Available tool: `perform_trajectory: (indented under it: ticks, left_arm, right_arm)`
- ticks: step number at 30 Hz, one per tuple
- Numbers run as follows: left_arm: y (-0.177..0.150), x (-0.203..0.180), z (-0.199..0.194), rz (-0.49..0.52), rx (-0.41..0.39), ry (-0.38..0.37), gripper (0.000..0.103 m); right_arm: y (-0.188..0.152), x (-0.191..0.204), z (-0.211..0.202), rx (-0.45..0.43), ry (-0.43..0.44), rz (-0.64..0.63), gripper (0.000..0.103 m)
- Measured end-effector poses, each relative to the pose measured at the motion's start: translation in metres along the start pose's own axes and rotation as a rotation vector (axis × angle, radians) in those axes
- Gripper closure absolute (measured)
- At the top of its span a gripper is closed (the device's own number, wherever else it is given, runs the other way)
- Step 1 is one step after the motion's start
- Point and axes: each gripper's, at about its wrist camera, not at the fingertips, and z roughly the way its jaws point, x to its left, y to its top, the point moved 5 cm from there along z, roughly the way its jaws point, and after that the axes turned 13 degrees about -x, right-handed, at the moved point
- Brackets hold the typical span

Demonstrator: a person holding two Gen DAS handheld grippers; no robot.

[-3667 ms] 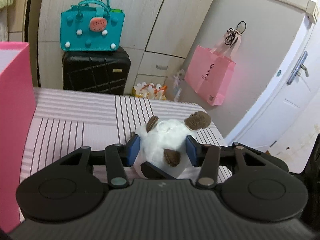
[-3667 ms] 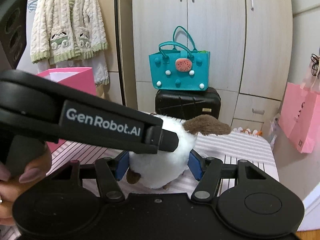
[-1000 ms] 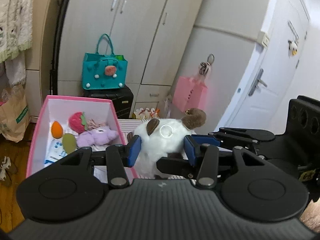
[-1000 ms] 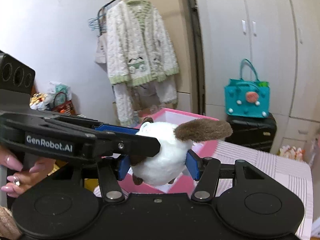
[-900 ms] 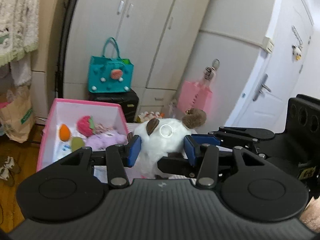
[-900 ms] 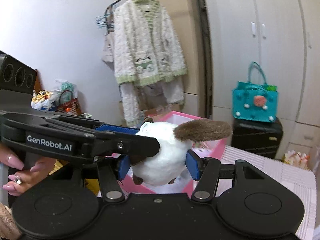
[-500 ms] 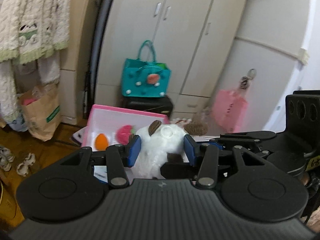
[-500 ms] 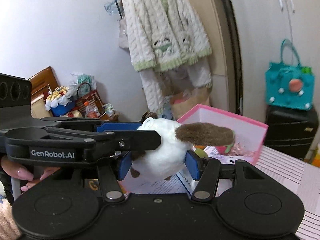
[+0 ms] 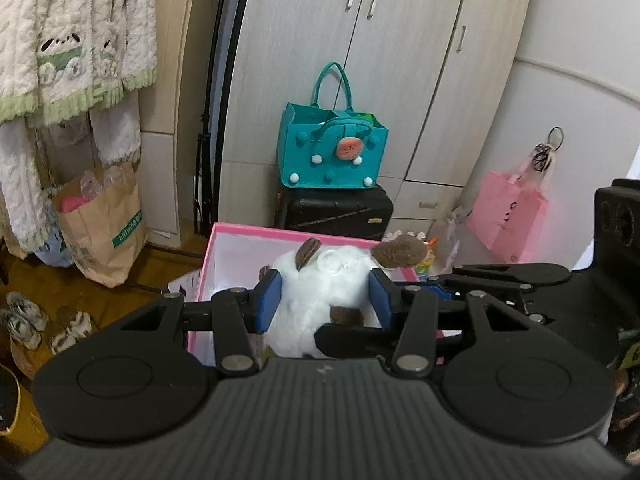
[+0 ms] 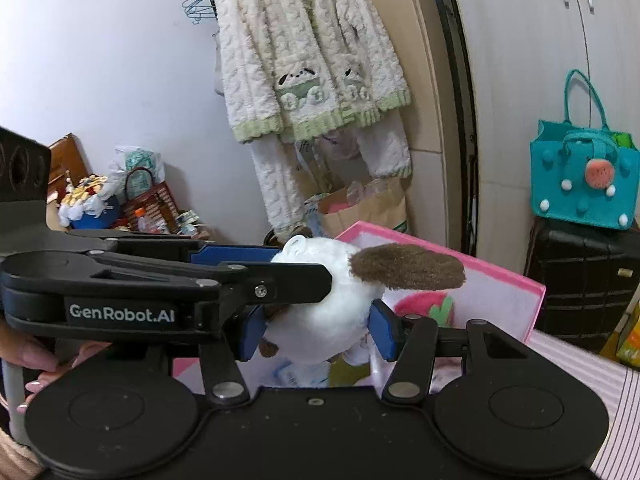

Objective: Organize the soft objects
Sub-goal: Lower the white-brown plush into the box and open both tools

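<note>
The left tongs [image 9: 325,300] are clenched on a white plush dog [image 9: 320,300], their blue pads [image 9: 269,300] pressed into its round body from either side. The right tongs [image 10: 316,334] grasp the same plush dog [image 10: 324,320] crosswise; their jaws are closing a little at this moment, with the toy squeezed between the blue pads [image 10: 382,330]. In the right wrist view the left tongs' fingers come in from the left and reach across the top of the toy, so the two tools cross over it. A hand [image 10: 44,360] with painted nails grips the left tool's handle at the frame's left edge.

One brown ear [image 10: 406,272] sticks out sideways past the right tongs' right pad, over the pink box [image 9: 256,236]. The toy hangs above the box's open mouth, inside its near and far rims; the white inner walls show bare room to the left of the toy. In the right wrist view a strawberry plush [image 10: 424,306] lies inside, beyond the right pad.

Beyond the box's far rim stands a black suitcase [image 9: 340,212] with a teal felt bag [image 9: 332,156] on top, against wardrobe doors [image 9: 360,60]. To the left, a brown paper bag [image 9: 104,228] sits on the wooden floor [image 9: 60,292] under a hanging fluffy cardigan [image 9: 76,32]. To the right hangs a pink bag [image 9: 506,216].
</note>
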Motion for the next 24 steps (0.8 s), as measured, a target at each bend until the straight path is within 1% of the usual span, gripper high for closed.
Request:
perform_trajectory:
  ticks: [4, 6, 10, 14, 17, 20, 24]
  left_arm:
    - [-0.002, 0.004, 0.023, 0.006, 0.03, 0.002, 0.057]
    - [-0.006, 0.007, 0.033, -0.006, 0.055, 0.006, 0.057]
    - [-0.016, 0.01, 0.045, -0.01, 0.096, 0.017, 0.058]
    - [-0.023, 0.012, 0.05, -0.008, 0.116, 0.034, 0.058]
    - [-0.025, 0.014, 0.052, 0.001, 0.124, 0.045, 0.058]
    - [-0.027, 0.014, 0.052, 0.002, 0.138, 0.041, 0.058]
    - [-0.022, 0.015, 0.051, -0.014, 0.121, 0.05, 0.058]
  right_arm:
    - [-0.001, -0.016, 0.016, 0.011, -0.019, -0.001, 0.043]
    - [-0.003, -0.024, 0.024, 0.032, -0.031, 0.007, 0.043]
    - [-0.013, -0.031, 0.036, 0.074, -0.053, 0.006, 0.043]
    - [-0.022, -0.039, 0.045, 0.114, -0.092, 0.017, 0.043]
    - [-0.025, -0.047, 0.043, 0.132, -0.12, 0.066, 0.043]
    - [-0.028, -0.049, 0.039, 0.136, -0.123, 0.081, 0.046]
    - [-0.031, -0.049, 0.041, 0.151, -0.098, 0.195, 0.047]
